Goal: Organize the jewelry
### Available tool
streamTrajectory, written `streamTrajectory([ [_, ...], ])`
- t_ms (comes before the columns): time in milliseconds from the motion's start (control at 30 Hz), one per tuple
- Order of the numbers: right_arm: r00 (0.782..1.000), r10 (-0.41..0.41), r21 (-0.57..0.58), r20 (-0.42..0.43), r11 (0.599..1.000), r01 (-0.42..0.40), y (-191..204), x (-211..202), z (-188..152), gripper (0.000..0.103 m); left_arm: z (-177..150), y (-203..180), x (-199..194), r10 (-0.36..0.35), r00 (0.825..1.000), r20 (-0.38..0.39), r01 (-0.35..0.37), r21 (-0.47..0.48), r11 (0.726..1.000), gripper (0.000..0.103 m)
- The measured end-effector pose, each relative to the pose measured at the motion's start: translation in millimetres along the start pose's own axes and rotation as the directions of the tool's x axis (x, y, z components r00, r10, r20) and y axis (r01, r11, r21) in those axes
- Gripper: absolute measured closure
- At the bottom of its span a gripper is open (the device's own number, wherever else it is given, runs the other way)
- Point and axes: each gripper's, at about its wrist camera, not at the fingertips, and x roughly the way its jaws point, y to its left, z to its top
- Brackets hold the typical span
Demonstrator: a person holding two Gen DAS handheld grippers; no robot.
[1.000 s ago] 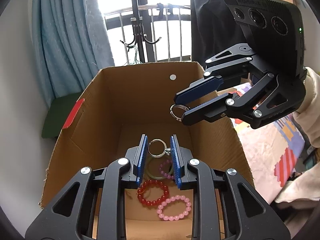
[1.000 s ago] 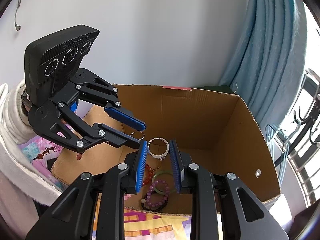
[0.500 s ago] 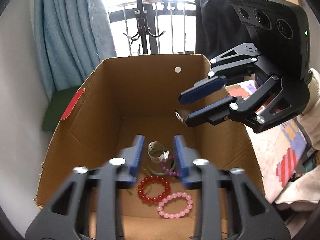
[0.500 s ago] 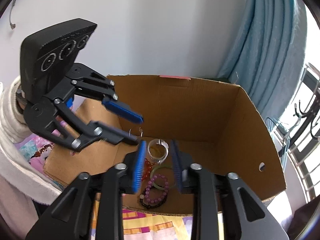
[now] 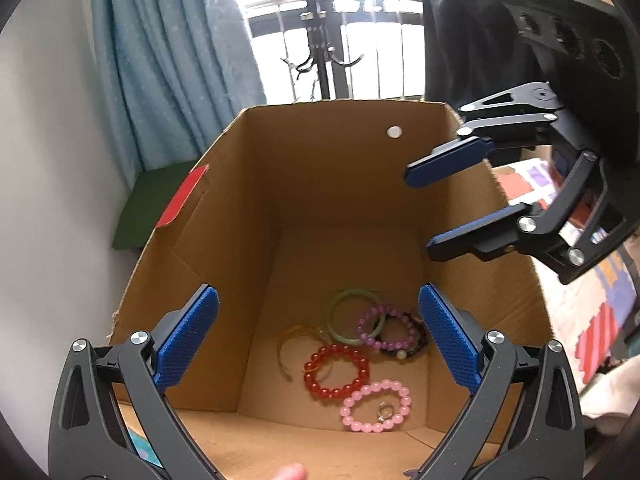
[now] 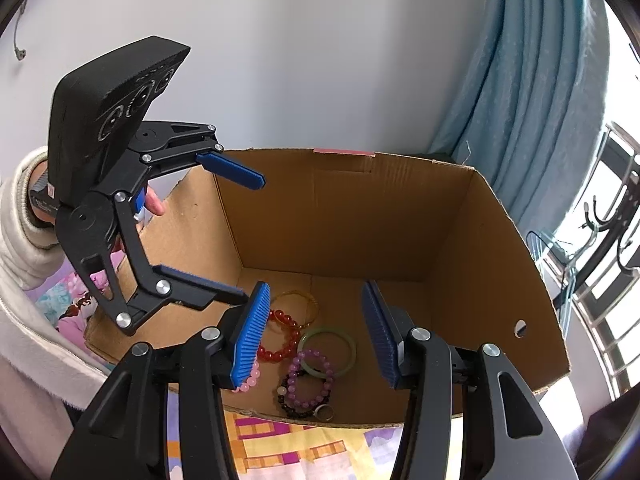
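Observation:
An open cardboard box point(image 5: 320, 168) point(image 6: 400, 208) holds several bracelets: a red bead one point(image 5: 336, 370) point(image 6: 280, 336), a pink bead one point(image 5: 374, 406), a purple bead one point(image 5: 378, 326) point(image 6: 312, 376), a green bangle point(image 5: 352, 316) point(image 6: 328, 346) and a thin amber one point(image 5: 296, 344) point(image 6: 298, 306). A small silver ring point(image 5: 385, 411) lies inside the pink bracelet. Another ring point(image 6: 325, 411) lies by the near wall in the right wrist view. My left gripper point(image 5: 318, 336) point(image 6: 240, 236) is open and empty above the box. My right gripper point(image 6: 316, 332) point(image 5: 420, 212) is open and empty over it too.
A blue curtain point(image 5: 168, 60) point(image 6: 532, 80) and a window railing point(image 5: 360, 40) stand behind the box. A patterned cloth point(image 6: 280, 448) point(image 5: 600, 300) lies under and beside the box. A green pad point(image 5: 148, 204) sits at its left.
Both grippers held a silver ring each a second ago. Both have opened wide, and the rings have dropped into the box among the bracelets.

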Motion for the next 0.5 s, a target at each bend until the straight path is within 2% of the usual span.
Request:
streamTrajectory([
  [500,0.998,0.01,0.043,-0.055,0.999,-0.008,-7.3,13.0,0.1,0.055,-6.6,0.8,0.1,-0.008,1.0,-0.012,0.008,-0.004,1.0,0.006],
])
